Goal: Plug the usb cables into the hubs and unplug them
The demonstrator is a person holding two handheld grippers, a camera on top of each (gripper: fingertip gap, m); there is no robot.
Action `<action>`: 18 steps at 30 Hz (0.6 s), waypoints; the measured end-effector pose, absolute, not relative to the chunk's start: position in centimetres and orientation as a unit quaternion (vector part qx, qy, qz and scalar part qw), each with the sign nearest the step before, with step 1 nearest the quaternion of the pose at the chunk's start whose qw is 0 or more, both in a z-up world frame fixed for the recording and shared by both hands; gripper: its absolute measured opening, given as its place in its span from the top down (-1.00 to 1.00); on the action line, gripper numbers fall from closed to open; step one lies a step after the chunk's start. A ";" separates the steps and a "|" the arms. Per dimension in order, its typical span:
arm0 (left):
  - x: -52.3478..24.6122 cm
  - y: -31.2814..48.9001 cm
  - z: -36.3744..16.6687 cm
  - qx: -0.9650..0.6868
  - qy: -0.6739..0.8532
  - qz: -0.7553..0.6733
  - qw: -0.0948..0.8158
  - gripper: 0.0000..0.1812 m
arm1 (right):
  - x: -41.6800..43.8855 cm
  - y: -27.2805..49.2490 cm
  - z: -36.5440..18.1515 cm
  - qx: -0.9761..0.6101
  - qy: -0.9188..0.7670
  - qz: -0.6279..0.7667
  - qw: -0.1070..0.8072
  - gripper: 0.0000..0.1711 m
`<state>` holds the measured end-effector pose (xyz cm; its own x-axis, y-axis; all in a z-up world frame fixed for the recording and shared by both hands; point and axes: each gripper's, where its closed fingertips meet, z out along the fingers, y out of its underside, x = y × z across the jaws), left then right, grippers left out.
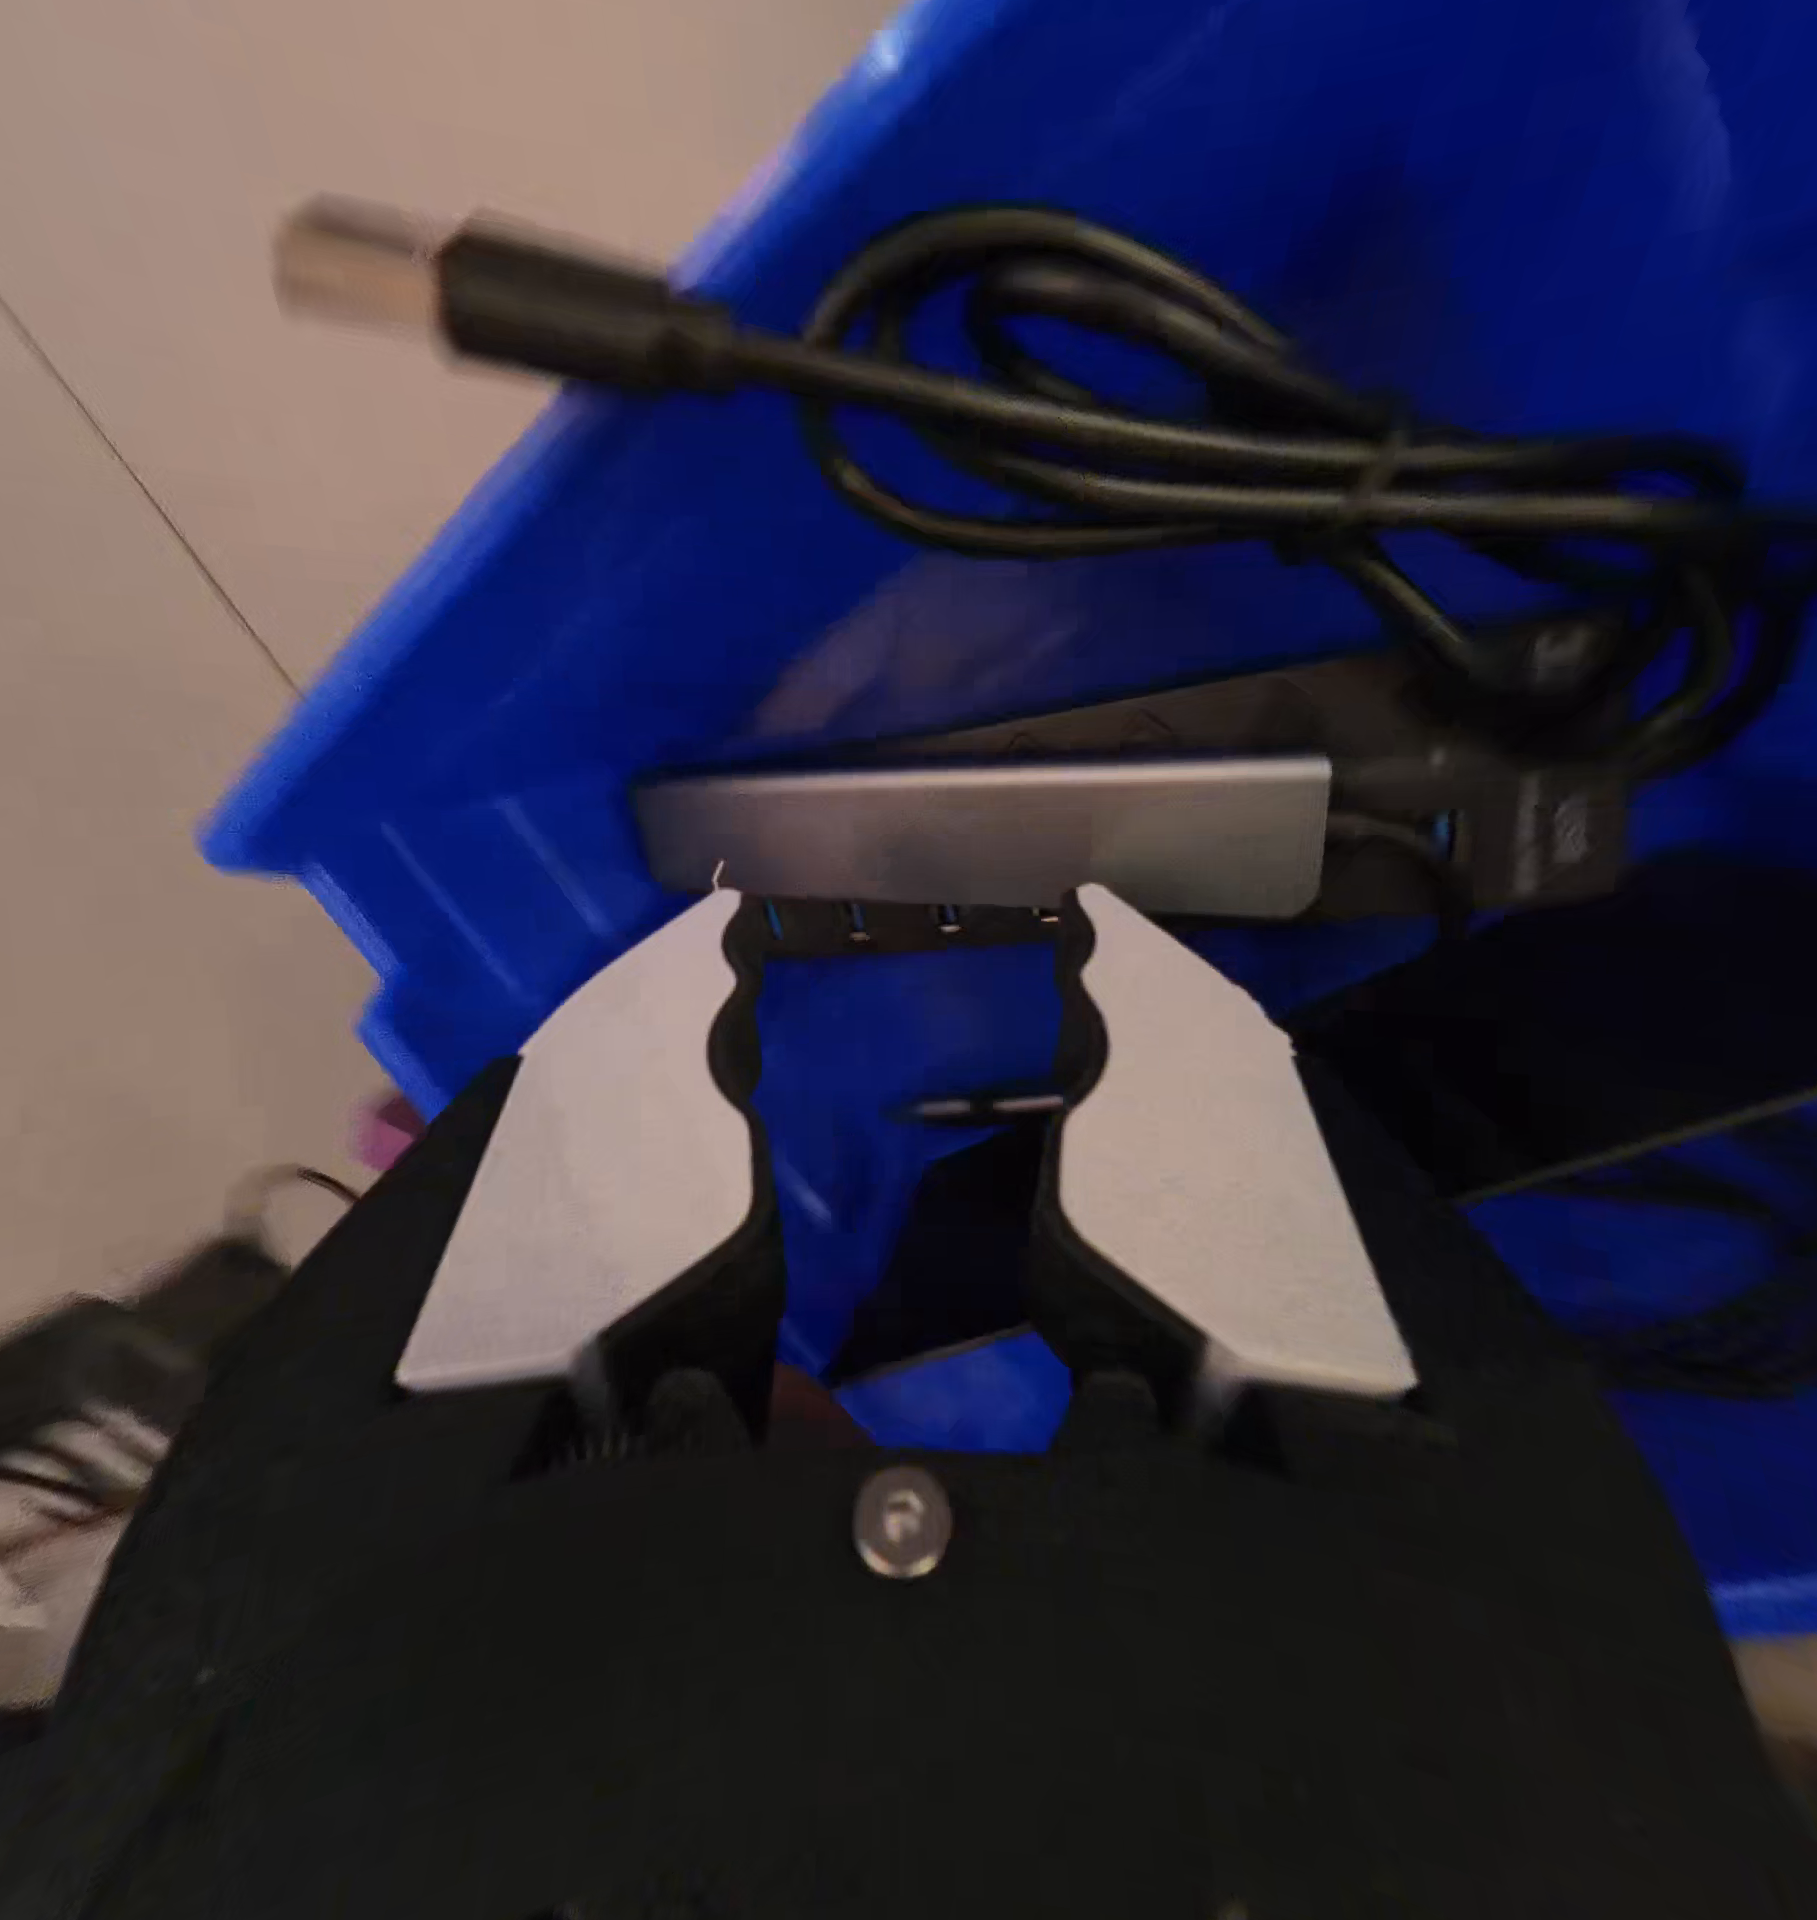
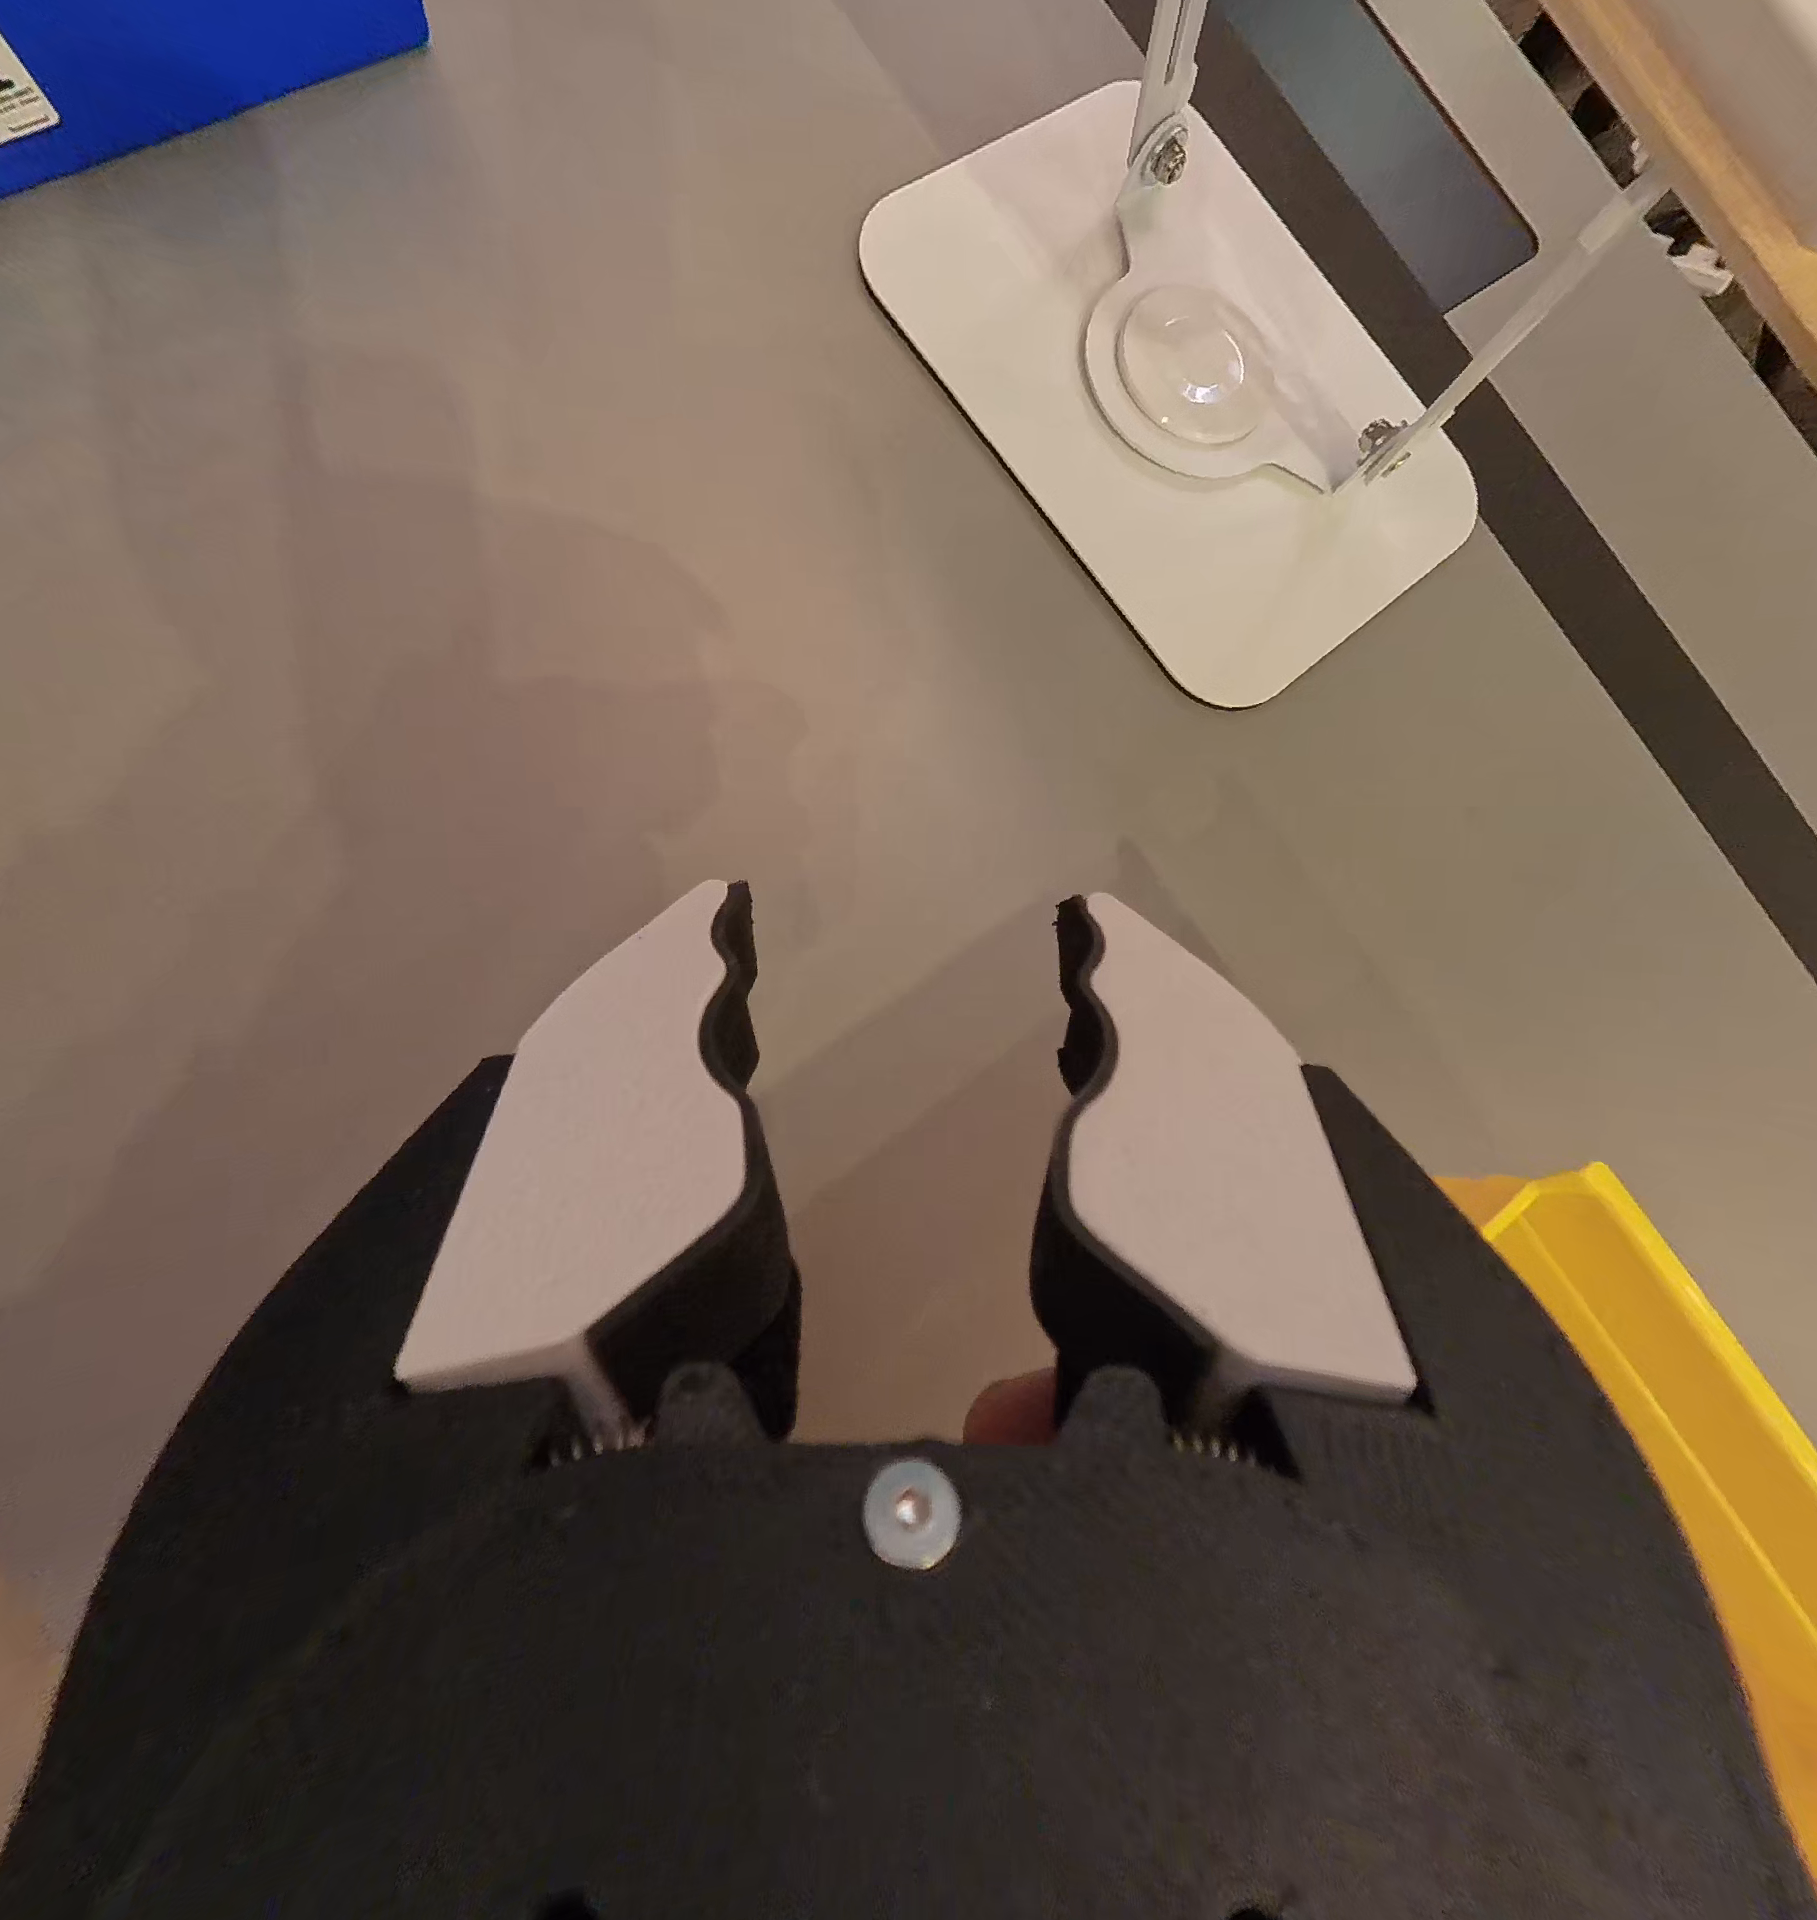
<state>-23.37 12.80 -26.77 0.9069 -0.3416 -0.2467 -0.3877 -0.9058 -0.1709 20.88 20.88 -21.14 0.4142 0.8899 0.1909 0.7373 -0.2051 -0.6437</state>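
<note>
In the left wrist view the left gripper (image 1: pixel 904 914) had its fingertips closed onto the long edge of a grey USB hub (image 1: pixel 987 842), pinching it by the side where the ports showed, and the hub hung clear above a blue bin (image 1: pixel 592 644) with its black cable (image 1: pixel 1143 416) looped behind it and a free USB plug (image 1: pixel 364 275) sticking out to the upper left; the picture was blurred, so the exact bite of the pads could not be read. A second dark hub-like body (image 1: pixel 1195 717) seemed to lie just behind the grey one, though whether they were joined I could not tell. As a judgement, the step in hand was lifting the hub out for plugging, and doing it well would mean a firm hold that leaves a port uncovered and lets the cable trail free of the bin wall. The bin held dark cables lower right, too dim to count. In the right wrist view the right gripper (image 2: pixel 904 914) stood wide and empty over a bare grey table (image 2: pixel 364 623), with a white stand base (image 2: pixel 1299 582) ahead, a corner of a blue bin (image 2: pixel 208 73) at upper left and a yellow bin (image 2: pixel 1631 1351) at lower right, its contents out of sight
</note>
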 end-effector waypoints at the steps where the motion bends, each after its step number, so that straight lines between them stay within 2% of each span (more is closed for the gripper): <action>1: -22.9 13.2 -26.6 -0.955 0.243 0.117 0.121 0.41 | 20.9 20.8 -21.2 -0.768 -0.530 0.112 0.341 0.34; 5: -21.5 13.8 -26.5 -0.889 0.410 0.145 0.143 0.44 | 20.8 20.8 -21.4 -0.769 -0.529 0.114 0.339 0.34; 8: -21.1 13.6 -27.0 -0.870 0.459 0.135 0.124 0.41 | 20.9 20.8 -21.7 -0.771 -0.529 0.114 0.335 0.34; 10: -21.3 12.7 -27.4 -0.860 0.489 0.124 0.081 0.27 | 20.9 20.9 -21.9 -0.773 -0.529 0.114 0.331 0.34; 12: -21.0 12.0 -27.8 -0.848 0.515 0.111 0.054 0.21 | 21.0 20.9 -22.1 -0.774 -0.528 0.115 0.329 0.34; 14: -20.6 12.2 -28.2 -0.837 0.533 0.110 0.055 0.24 | 21.0 21.0 -22.3 -0.775 -0.528 0.116 0.327 0.34; 18: -21.2 12.5 -28.9 -0.828 0.544 0.126 0.048 0.46 | 21.0 21.0 -22.6 -0.777 -0.528 0.117 0.323 0.34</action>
